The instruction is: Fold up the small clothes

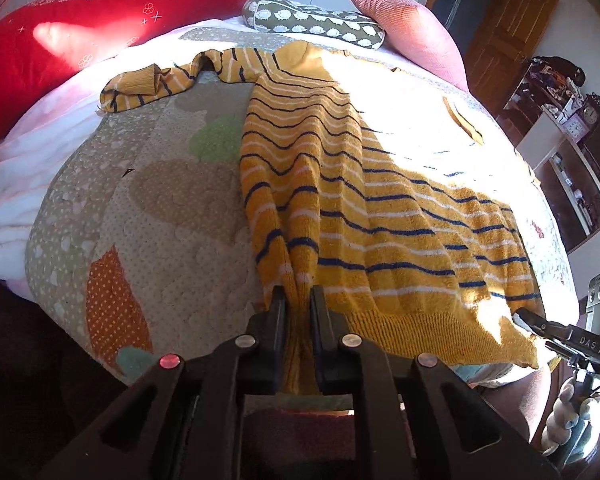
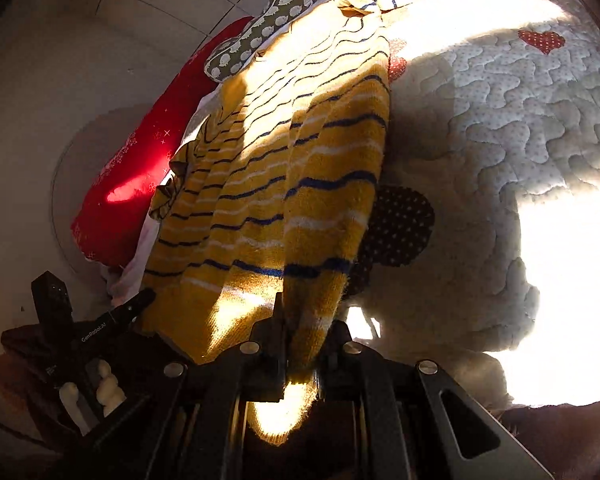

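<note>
Left wrist: sweater (image 1: 340, 184) hem in claw (image 1: 297, 300)

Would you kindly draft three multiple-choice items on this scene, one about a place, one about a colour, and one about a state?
1. Where does the striped sweater lie?
A. on a quilted bed cover
B. in a drawer
C. on a wooden chair

2. What is the sweater's main colour?
A. green
B. mustard yellow
C. grey

3. How do the left tongs stand?
A. wide open above the sweater
B. shut on nothing
C. shut on the sweater's hem

Key: 1 A, the sweater is spread on the patchwork quilt. 2 B, yellow knit with navy and white stripes. 3 C, a bunch of hem fabric sits pinched between the fingers; the right tongs grip the hem likewise.
</note>
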A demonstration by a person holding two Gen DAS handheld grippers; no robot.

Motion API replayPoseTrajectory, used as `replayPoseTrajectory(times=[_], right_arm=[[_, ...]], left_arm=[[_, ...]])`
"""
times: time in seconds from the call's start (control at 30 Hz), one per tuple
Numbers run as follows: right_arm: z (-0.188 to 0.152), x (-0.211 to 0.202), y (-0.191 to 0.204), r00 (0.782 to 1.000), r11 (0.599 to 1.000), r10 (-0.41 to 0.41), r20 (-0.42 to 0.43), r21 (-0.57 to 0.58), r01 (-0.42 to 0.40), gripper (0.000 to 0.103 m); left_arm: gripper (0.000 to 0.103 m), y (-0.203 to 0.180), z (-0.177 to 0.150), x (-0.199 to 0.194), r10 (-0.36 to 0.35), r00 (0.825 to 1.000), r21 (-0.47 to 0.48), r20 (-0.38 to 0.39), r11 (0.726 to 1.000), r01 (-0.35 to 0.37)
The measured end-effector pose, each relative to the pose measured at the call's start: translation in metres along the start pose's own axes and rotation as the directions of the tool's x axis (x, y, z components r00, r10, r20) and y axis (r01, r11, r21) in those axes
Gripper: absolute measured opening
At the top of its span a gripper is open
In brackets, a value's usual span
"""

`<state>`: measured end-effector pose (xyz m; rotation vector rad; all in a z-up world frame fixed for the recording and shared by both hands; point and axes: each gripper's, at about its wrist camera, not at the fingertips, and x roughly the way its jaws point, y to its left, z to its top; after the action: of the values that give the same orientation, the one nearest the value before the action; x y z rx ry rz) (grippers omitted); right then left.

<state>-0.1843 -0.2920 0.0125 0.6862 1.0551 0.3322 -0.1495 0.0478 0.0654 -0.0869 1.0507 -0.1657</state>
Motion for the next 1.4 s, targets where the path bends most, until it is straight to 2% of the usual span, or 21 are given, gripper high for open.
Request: replayPoseTrajectory(times=[0.07,0.13,0.23,0.33,0.43,0.53,0.63,0.67,0.73,0.77,0.9,1.0,1.17,1.27,1.3,1.33,1.4], right_arm=[[-0.004,-0.001,-0.001,1.0,1.0,-0.029,0.001,-0.007,0.029,0.015],[-0.007,-0.008,0.0,0.999,0.999,-0.036,-0.006,-0.021,0.035,0.019],[-0.006,-0.029,0.001,0.999,0.997,-0.052,0.014,-0.057,0.053,0.022],[0.017,-0.055,0.003,0.992,0.993,-0.077,0.103,-0.076,0.085,0.027],[0.062,-0.071,-0.002,0.972,0.992,-0.104,0.208,-0.049,0.117,0.035],[0.119,-0.065,-0.02,0.959,0.994,-0.107,0.263,0.024,0.105,0.036],[0.172,-0.047,-0.053,0.96,0.984,-0.063,0.272,0.178,0.014,0.036],[0.186,-0.044,-0.065,0.956,0.974,-0.078,0.283,0.224,0.013,0.036],[0.206,-0.041,-0.085,0.939,0.953,-0.155,0.307,0.298,0.06,0.036],[0.213,-0.042,-0.096,0.932,0.942,-0.175,0.317,0.329,0.065,0.036],[0.229,-0.054,-0.137,0.904,0.891,-0.251,0.347,0.447,0.076,0.036],[0.241,-0.062,-0.162,0.884,0.859,-0.297,0.361,0.505,0.082,0.036],[0.268,-0.065,-0.199,0.865,0.813,-0.283,0.414,0.582,-0.013,0.037],[0.282,-0.071,-0.208,0.833,0.798,-0.306,0.462,0.601,-0.04,0.036],[0.286,-0.073,-0.208,0.828,0.802,-0.318,0.461,0.597,-0.025,0.026],[0.29,-0.078,-0.206,0.821,0.809,-0.338,0.46,0.588,0.004,0.006],[0.296,-0.092,-0.197,0.8,0.834,-0.377,0.467,0.546,0.074,0.006]], left_arm=[[0.012,-0.001,-0.005,-0.001,0.04,0.999,0.028,0.006,0.999,-0.04],[0.015,0.006,-0.009,-0.005,0.038,0.999,0.04,0.003,0.998,-0.038],[0.033,0.027,-0.015,-0.017,0.019,1.0,0.01,0.017,1.0,-0.02],[0.036,0.047,-0.02,-0.037,0.046,0.996,-0.025,0.074,0.999,-0.045],[0.046,0.059,-0.012,-0.051,0.093,0.985,-0.066,0.144,0.994,-0.084],[0.051,0.066,0.0,-0.054,0.095,0.98,-0.113,0.177,0.991,-0.076],[0.051,0.063,0.015,-0.051,0.086,0.979,-0.137,0.183,0.989,-0.061],[0.053,0.061,0.017,-0.05,0.082,0.979,-0.137,0.187,0.989,-0.057],[0.06,0.053,0.021,-0.049,0.081,0.977,-0.12,0.196,0.991,-0.057],[0.063,0.048,0.022,-0.047,0.084,0.976,-0.107,0.201,0.992,-0.063],[0.064,0.035,0.031,-0.034,0.104,0.977,-0.058,0.188,0.994,-0.095],[0.064,0.03,0.041,-0.022,0.082,0.983,-0.068,0.163,0.995,-0.071],[0.064,0.024,0.056,-0.009,0.043,0.99,-0.091,0.137,0.995,-0.031],[0.064,0.021,0.062,-0.007,0.054,0.989,-0.092,0.14,0.995,-0.042],[0.064,0.021,0.063,-0.007,0.056,0.989,-0.093,0.14,0.995,-0.043],[0.065,0.021,0.064,-0.007,0.059,0.988,-0.094,0.142,0.995,-0.046],[0.065,0.022,0.067,-0.008,0.069,0.986,-0.091,0.15,0.994,-0.055]])
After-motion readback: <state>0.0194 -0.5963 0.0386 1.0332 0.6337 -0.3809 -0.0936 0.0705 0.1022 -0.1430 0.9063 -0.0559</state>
